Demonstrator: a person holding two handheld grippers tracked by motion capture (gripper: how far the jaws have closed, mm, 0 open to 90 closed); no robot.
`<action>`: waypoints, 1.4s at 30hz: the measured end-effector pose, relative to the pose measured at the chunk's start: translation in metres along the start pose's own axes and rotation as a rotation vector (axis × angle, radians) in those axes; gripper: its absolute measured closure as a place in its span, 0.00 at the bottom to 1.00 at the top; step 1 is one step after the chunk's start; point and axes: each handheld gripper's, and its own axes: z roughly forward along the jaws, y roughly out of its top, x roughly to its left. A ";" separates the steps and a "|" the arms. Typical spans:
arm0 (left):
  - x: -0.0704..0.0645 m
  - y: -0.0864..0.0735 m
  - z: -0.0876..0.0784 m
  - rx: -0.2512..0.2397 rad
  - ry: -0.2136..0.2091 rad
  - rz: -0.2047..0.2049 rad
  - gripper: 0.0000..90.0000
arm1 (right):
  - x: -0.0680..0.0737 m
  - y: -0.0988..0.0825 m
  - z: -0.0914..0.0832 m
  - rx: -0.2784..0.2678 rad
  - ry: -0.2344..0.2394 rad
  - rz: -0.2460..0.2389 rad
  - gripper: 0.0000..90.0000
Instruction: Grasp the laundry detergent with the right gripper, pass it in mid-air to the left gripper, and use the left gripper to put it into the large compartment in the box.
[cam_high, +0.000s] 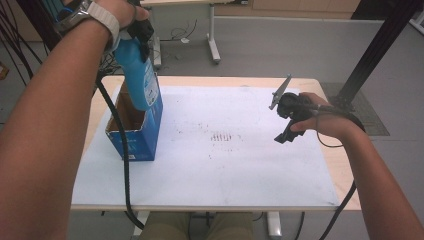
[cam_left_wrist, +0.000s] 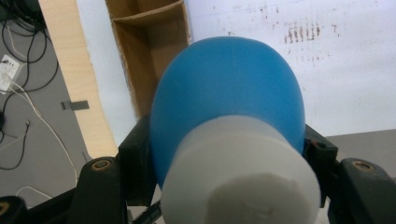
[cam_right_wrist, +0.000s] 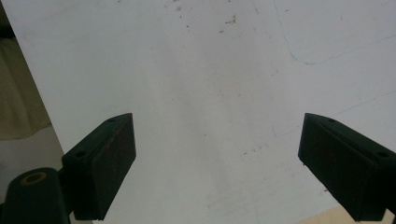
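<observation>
My left gripper (cam_high: 140, 36) hangs high at the left, shut on a blue bottle (cam_high: 143, 79) just below its white cap (cam_left_wrist: 243, 179). The bottle points down, its lower end at the top of an open blue cardboard box (cam_high: 134, 136). In the left gripper view the bottle (cam_left_wrist: 229, 93) sits between the two black jaws of that gripper (cam_left_wrist: 227, 154), above the box's brown compartments (cam_left_wrist: 149, 51). My right gripper (cam_high: 286, 131) hovers over the right side of the white sheet (cam_high: 225, 170). Its jaws stand open with nothing between them (cam_right_wrist: 217, 158).
The white sheet covers most of the wooden table (cam_high: 346, 172) and carries dark specks (cam_high: 222, 136) at its middle. A black post (cam_high: 372, 55) rises at the back right. Another table's leg (cam_high: 214, 40) and cables (cam_high: 182, 34) are on the floor behind.
</observation>
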 end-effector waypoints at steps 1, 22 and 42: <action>0.001 0.000 0.000 -0.002 -0.002 -0.009 0.42 | 0.000 0.000 0.000 -0.001 0.001 0.002 0.12; 0.037 0.004 0.014 -0.003 -0.003 -0.091 0.42 | -0.008 -0.001 0.006 0.013 0.005 0.008 0.12; 0.047 0.011 0.039 -0.006 0.013 -0.099 0.42 | -0.010 -0.002 0.010 0.021 0.012 0.020 0.12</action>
